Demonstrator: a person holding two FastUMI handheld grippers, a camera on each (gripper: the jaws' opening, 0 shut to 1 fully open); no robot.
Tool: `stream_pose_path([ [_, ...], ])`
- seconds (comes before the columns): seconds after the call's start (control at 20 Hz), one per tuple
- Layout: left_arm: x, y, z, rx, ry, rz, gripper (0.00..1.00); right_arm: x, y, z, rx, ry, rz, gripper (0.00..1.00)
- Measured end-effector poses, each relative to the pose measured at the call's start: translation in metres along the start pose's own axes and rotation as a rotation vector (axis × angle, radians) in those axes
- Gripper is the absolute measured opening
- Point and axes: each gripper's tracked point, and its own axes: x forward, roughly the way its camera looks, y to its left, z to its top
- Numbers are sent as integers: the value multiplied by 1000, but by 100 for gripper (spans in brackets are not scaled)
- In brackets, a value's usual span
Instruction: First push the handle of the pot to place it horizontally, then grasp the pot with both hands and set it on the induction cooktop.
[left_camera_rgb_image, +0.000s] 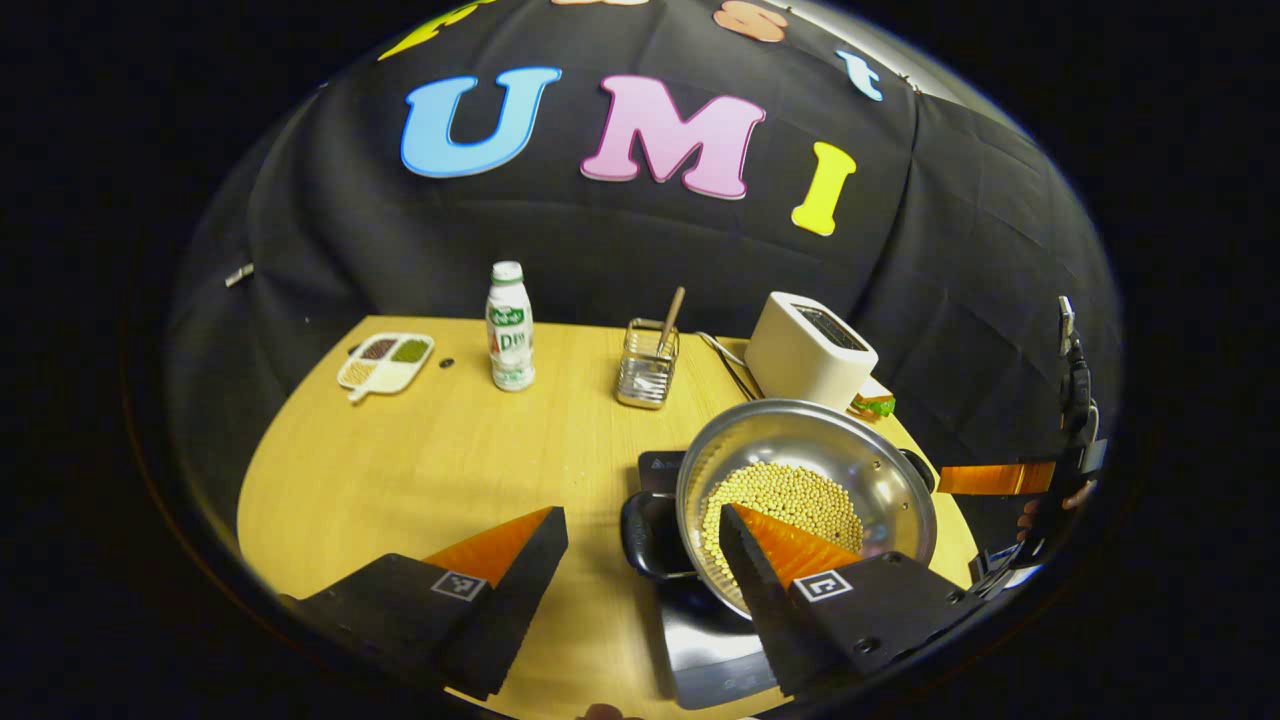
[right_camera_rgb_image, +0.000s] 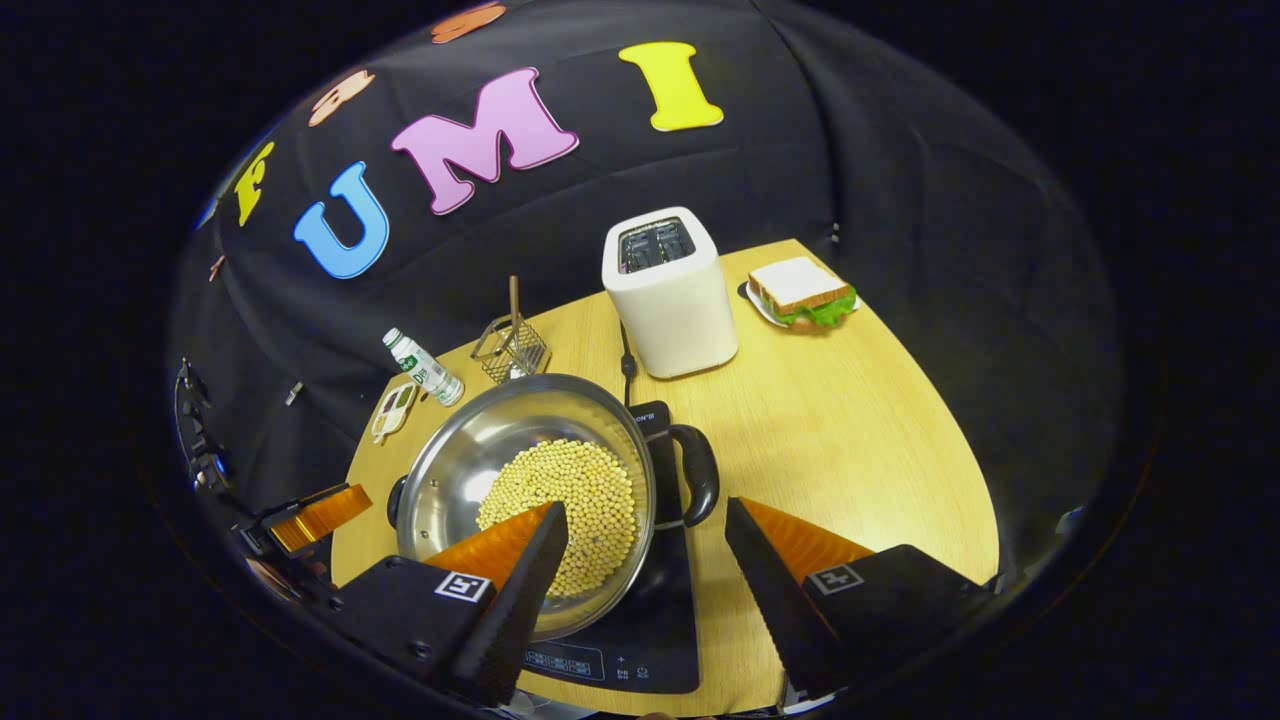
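Note:
A steel pot (left_camera_rgb_image: 880, 470) (right_camera_rgb_image: 450, 470) holding yellow beans stands on the black induction cooktop (left_camera_rgb_image: 715, 655) (right_camera_rgb_image: 650, 620). Its two black loop handles point sideways. My left gripper (left_camera_rgb_image: 640, 512) is open and hangs over the pot's left handle (left_camera_rgb_image: 645, 535), one finger reaching over the beans. My right gripper (right_camera_rgb_image: 645, 508) is open as well, straddling the rim close to the right handle (right_camera_rgb_image: 700, 475), with one finger above the beans. The right gripper (left_camera_rgb_image: 1000, 478) also appears past the pot in the left gripper view, and the left gripper (right_camera_rgb_image: 310, 515) in the right gripper view.
On the wooden table (left_camera_rgb_image: 420, 470) (right_camera_rgb_image: 860, 420) stand a white toaster (left_camera_rgb_image: 810, 350) (right_camera_rgb_image: 670, 290), a wire basket (left_camera_rgb_image: 647, 365) (right_camera_rgb_image: 512, 350), a bottle (left_camera_rgb_image: 510, 325) (right_camera_rgb_image: 425, 367), a divided dish (left_camera_rgb_image: 385, 360) and a sandwich on a plate (right_camera_rgb_image: 800, 292).

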Motion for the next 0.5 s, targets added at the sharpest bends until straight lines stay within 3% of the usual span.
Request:
stream_pose_path([
  [0.15, -48, 11, 31, 10, -128, 45, 95, -34, 12, 13, -36, -111, -13, 99],
  [0.3, -100, 33, 61, 65, -315, 163, 95, -63, 25, 25, -80, -224, -25, 98],
  [0.4, -136, 43, 61, 99, -378, 225, 95, -83, 34, 35, -134, -309, -34, 99],
  [0.5, -165, 38, 53, 82, -414, 240, 95, -109, 43, 44, -174, -398, -42, 99],
])
